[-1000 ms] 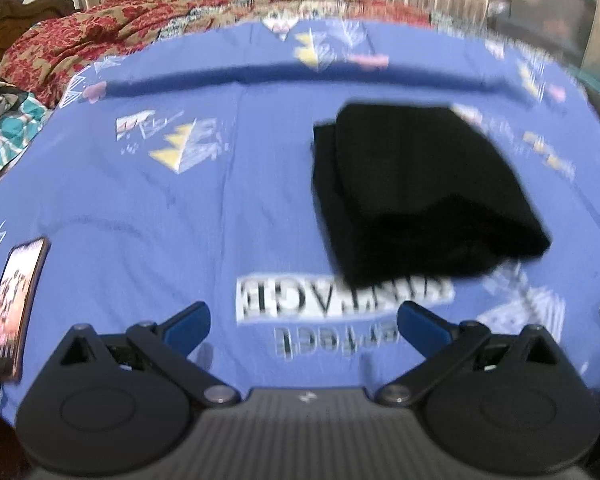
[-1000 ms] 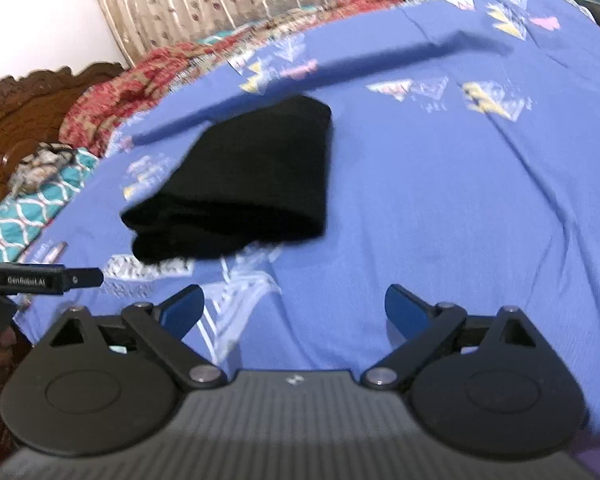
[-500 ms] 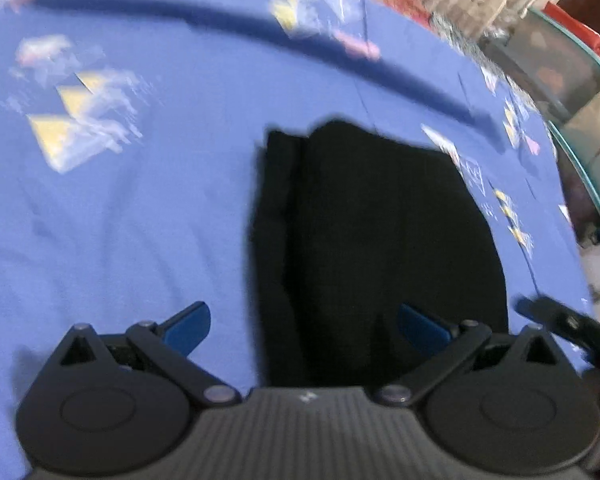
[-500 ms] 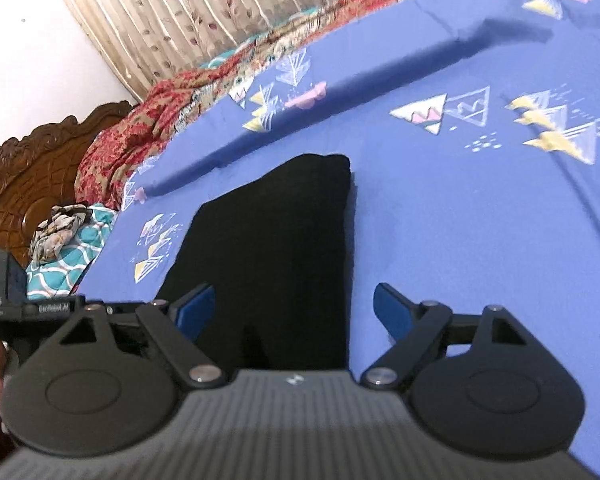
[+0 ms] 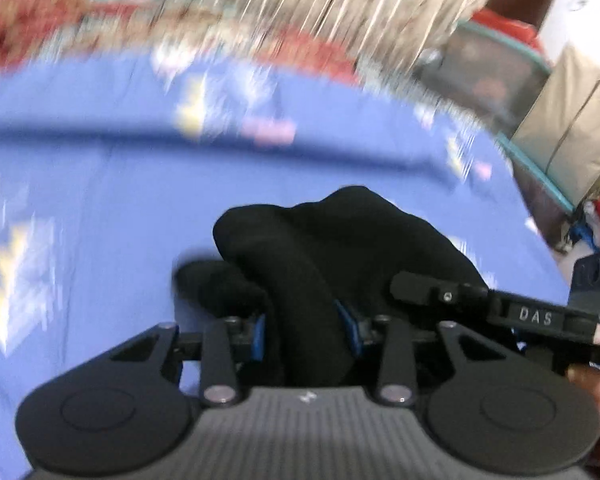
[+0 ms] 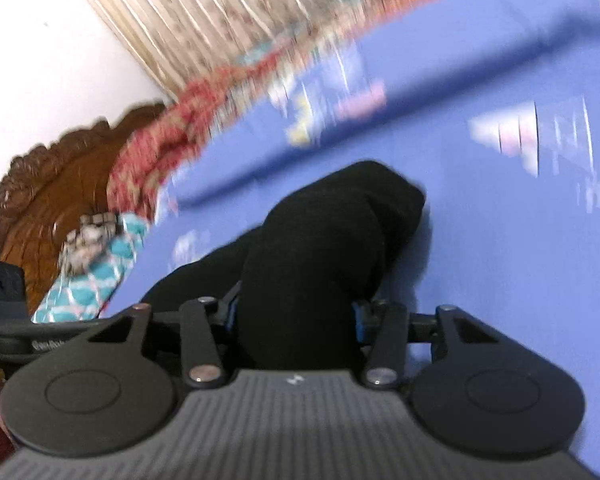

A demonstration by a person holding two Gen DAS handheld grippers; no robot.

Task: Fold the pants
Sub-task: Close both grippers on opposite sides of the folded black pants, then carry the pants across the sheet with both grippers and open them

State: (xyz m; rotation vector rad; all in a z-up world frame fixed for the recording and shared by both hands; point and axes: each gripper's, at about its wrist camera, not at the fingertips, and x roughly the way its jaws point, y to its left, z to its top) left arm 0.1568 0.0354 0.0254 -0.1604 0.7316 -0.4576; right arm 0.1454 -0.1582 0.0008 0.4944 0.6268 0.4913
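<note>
The folded black pants lie bunched on the blue patterned bedsheet. My left gripper is shut on the near edge of the pants, the cloth pinched between its blue pads. My right gripper is shut on the pants too, gripping a thick roll of the cloth. The right gripper's black body shows at the right of the left wrist view, close beside the left one. The near part of the pants is lifted and humped up off the sheet.
A carved wooden headboard and a red patterned blanket lie at the far left. A teal patterned cloth sits by the headboard. A curtain hangs behind the bed. A teal-rimmed box stands at the right.
Both grippers moved forward onto the pants and closed on the near edge. The flat folded pants are now bunched and raised. Both views blur from motion.
</note>
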